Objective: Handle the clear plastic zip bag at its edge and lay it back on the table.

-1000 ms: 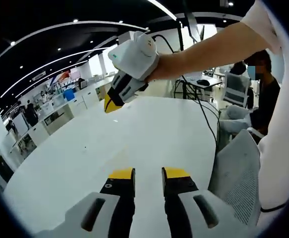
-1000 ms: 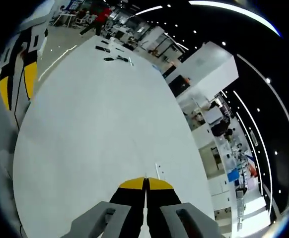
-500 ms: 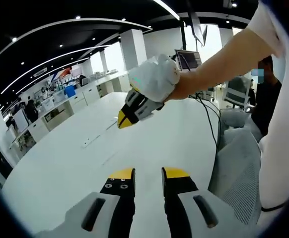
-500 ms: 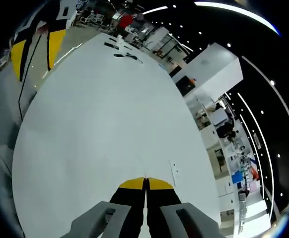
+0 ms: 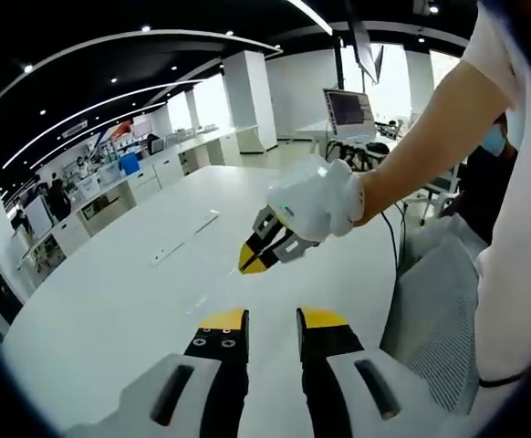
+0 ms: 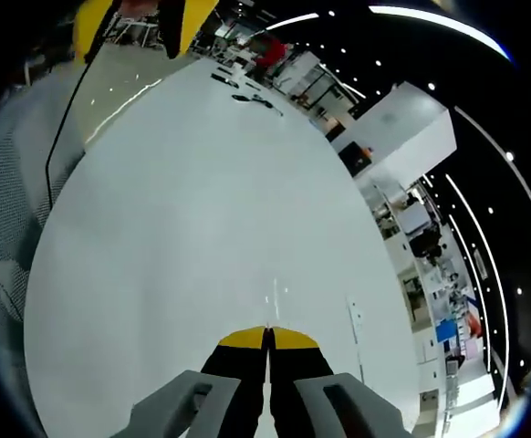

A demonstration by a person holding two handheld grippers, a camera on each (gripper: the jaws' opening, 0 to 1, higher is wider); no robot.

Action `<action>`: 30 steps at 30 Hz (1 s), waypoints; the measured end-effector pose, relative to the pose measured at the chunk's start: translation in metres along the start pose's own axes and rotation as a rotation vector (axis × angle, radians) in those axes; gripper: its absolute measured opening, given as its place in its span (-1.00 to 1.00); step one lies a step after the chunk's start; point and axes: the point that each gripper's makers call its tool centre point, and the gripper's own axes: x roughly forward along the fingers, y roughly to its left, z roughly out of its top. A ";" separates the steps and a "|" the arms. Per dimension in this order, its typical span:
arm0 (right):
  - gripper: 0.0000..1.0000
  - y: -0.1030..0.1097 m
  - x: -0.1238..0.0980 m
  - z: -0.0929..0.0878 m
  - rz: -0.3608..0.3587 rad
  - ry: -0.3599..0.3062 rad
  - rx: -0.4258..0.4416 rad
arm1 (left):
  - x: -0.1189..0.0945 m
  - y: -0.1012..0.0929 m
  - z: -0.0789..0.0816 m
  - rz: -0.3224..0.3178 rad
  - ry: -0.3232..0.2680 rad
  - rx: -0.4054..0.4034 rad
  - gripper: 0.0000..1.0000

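Hovering over white table [image 5: 110, 301] | left tool [image 5: 272, 321] narrowly parted | right tool [image 6: 267, 333] pressed together, bag not discernible

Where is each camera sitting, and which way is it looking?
Left gripper view: rides on the left gripper, looking across the white table at the right gripper and the person's arm.
Right gripper view: rides on the right gripper, jaws together, looking down the table; the left gripper's yellow tips peek in on top.
Both share the table and each other's gripper.

Open-plan lab or office, long white table [image 5: 110, 301], rows of workbenches [image 5: 147, 173], monitor [image 5: 343, 107], ceiling strip lights [image 5: 110, 46]
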 end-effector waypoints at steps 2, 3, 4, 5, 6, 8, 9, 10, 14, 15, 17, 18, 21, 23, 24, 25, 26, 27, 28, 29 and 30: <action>-1.00 0.006 0.002 -0.003 0.013 0.008 0.024 | 0.000 0.000 0.000 0.001 -0.001 -0.002 -0.64; -1.00 0.009 0.002 -0.003 0.016 0.006 0.029 | 0.000 -0.001 -0.001 0.000 0.000 -0.003 -0.64; -1.00 0.010 0.002 -0.003 0.014 0.006 0.025 | 0.000 -0.001 -0.001 0.000 0.001 -0.004 -0.64; -1.00 0.012 0.003 -0.003 0.016 0.003 0.027 | 0.000 -0.002 -0.002 0.000 0.003 -0.004 -0.64; -1.00 0.013 0.003 -0.003 0.020 0.002 0.033 | 0.000 -0.002 -0.002 0.000 0.004 -0.004 -0.64; -1.00 0.014 0.004 -0.002 0.020 0.003 0.035 | 0.000 -0.003 -0.002 -0.001 0.005 -0.005 -0.64; -1.00 0.015 0.006 -0.002 0.021 0.004 0.034 | 0.000 -0.004 -0.002 -0.001 0.007 -0.006 -0.64; -1.00 0.016 0.006 -0.002 0.025 0.005 0.042 | 0.000 -0.004 -0.003 -0.002 0.008 -0.006 -0.64; -1.00 0.024 0.009 -0.001 0.038 0.009 0.065 | 0.000 -0.003 -0.005 -0.002 0.010 -0.008 -0.64; -1.00 0.027 0.010 0.000 0.040 0.009 0.065 | 0.000 -0.003 -0.005 -0.002 0.010 -0.009 -0.65; -0.97 0.033 0.011 -0.001 0.053 0.011 0.068 | 0.000 -0.004 -0.006 -0.001 0.013 -0.010 -0.65; -0.96 0.038 0.012 -0.001 0.068 0.013 0.063 | 0.000 -0.004 -0.007 -0.002 0.013 -0.012 -0.65; -0.90 0.044 0.013 -0.002 0.080 0.015 0.057 | 0.000 -0.006 -0.009 -0.005 0.017 -0.014 -0.65; -0.89 0.047 0.013 -0.003 0.085 0.018 0.061 | 0.000 -0.008 -0.011 -0.007 0.021 -0.016 -0.65; -0.89 0.048 0.013 -0.004 0.086 0.019 0.063 | 0.000 -0.008 -0.012 -0.008 0.022 -0.016 -0.65; -0.87 0.050 0.012 -0.005 0.093 0.023 0.075 | 0.000 -0.009 -0.013 -0.009 0.023 -0.017 -0.65; -0.86 0.052 0.012 -0.006 0.096 0.024 0.075 | 0.000 -0.009 -0.014 -0.010 0.025 -0.017 -0.65; -0.85 0.053 0.012 -0.006 0.096 0.025 0.077 | 0.001 -0.009 -0.015 -0.011 0.027 -0.018 -0.65; -0.83 0.055 0.013 -0.007 0.102 0.024 0.092 | 0.001 -0.010 -0.015 -0.012 0.027 -0.018 -0.65; -0.81 0.055 0.013 -0.007 0.103 0.023 0.093 | 0.000 -0.011 -0.015 -0.012 0.028 -0.017 -0.66; -0.79 0.057 0.012 -0.006 0.105 0.023 0.097 | 0.000 -0.011 -0.016 -0.013 0.029 -0.018 -0.66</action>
